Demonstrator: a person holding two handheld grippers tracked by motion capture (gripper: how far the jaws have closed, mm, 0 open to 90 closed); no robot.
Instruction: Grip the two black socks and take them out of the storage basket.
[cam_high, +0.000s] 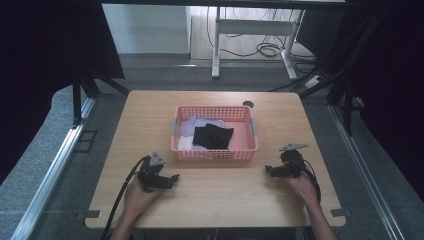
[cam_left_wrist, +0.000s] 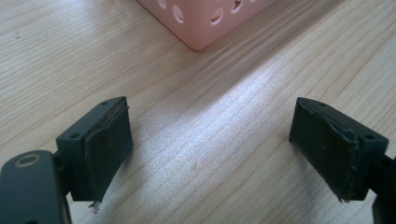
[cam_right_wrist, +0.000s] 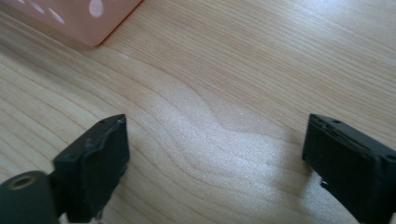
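Note:
A pink perforated basket stands in the middle of the wooden table, with a black cloth, a lilac cloth and a white piece inside. My left gripper rests low over the table to the basket's front left, open, with bare wood between its jaws. A corner of the basket lies just ahead of it. To the basket's front right my right gripper is open too, nothing between its jaws, and a basket corner lies ahead.
A dark round hole sits near the table's far edge behind the basket. Black curtains hang at both sides. A white desk frame and cables stand on the floor beyond the table.

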